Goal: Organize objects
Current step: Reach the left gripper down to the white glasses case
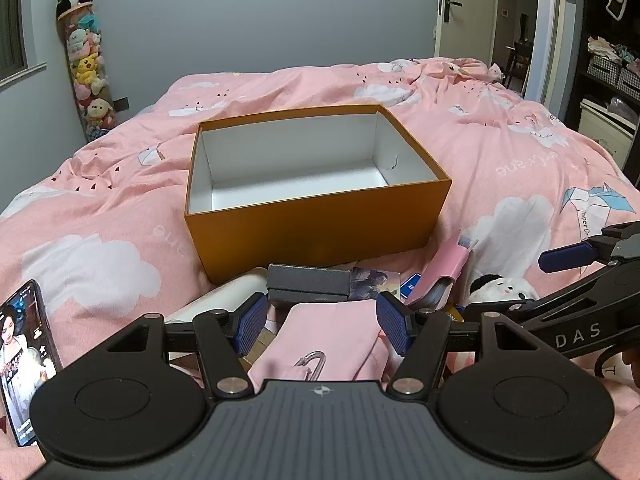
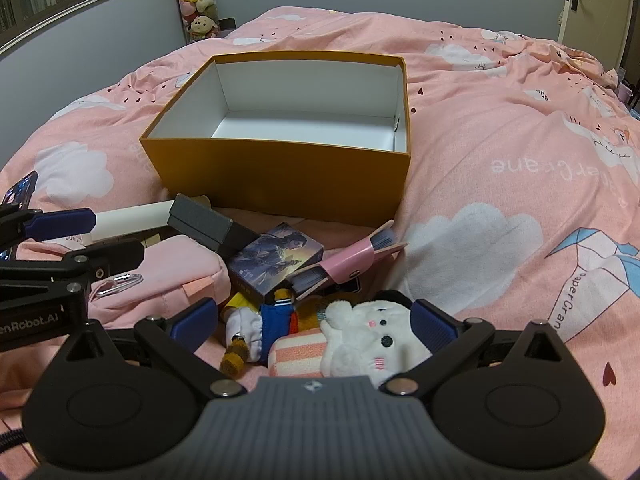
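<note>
An empty orange box [image 1: 320,220] [image 2: 280,172] with a white inside stands on the pink bed. In front of it lies a pile: a pink pouch [image 1: 332,340] [image 2: 172,268] with a carabiner, a grey case [image 1: 308,282] [image 2: 208,224], a white tube [image 2: 132,216], a picture card box [image 2: 276,260], a pink card holder [image 2: 352,256], a small doll [image 2: 256,328] and a white plush [image 2: 368,336]. My left gripper [image 1: 322,326] is open, its pads either side of the pink pouch. My right gripper [image 2: 314,320] is open around the white plush and doll.
A lit phone [image 1: 26,356] lies on the bed at the left. A tall tube of plush toys [image 1: 86,60] stands by the far wall. A door [image 1: 464,8] and dark shelves [image 1: 608,60] are at the right.
</note>
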Action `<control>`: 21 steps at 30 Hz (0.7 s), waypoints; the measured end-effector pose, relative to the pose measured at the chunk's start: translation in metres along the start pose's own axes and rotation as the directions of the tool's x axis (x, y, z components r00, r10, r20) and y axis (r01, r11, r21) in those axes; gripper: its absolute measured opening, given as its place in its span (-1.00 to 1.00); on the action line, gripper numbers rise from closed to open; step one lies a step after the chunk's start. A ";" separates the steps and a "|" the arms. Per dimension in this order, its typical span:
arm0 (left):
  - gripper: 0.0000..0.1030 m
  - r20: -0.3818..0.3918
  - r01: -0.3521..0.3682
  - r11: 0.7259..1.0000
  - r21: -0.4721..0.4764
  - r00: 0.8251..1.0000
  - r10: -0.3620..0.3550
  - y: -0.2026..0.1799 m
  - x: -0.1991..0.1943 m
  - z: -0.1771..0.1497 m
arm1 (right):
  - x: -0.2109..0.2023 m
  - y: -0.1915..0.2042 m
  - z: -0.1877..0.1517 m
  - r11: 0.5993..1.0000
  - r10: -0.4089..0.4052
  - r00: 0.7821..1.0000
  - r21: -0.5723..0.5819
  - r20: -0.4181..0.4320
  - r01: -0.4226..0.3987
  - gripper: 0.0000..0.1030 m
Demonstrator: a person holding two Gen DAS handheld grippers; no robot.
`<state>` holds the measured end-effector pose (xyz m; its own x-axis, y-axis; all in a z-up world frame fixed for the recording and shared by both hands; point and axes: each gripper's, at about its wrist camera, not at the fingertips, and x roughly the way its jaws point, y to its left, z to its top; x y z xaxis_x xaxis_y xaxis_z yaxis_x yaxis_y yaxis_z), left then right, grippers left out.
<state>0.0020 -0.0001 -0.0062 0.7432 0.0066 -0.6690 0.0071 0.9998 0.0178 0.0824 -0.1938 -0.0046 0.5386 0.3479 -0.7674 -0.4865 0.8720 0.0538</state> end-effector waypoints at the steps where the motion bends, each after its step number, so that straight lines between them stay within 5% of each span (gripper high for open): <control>1: 0.44 -0.001 0.000 1.000 -0.001 1.000 0.000 0.000 0.000 0.000 | 0.000 0.000 0.000 1.000 0.001 1.000 0.000 0.000 -0.001 0.98; 21: 0.44 -0.022 0.000 1.000 0.001 1.000 0.000 -0.002 0.002 0.000 | 0.002 -0.001 0.002 1.000 0.010 1.000 0.004 -0.021 -0.010 0.98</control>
<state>0.0034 -0.0023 -0.0074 0.7281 0.0067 -0.6854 0.0081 0.9998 0.0184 0.0853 -0.1935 -0.0051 0.5192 0.3498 -0.7798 -0.4892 0.8698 0.0645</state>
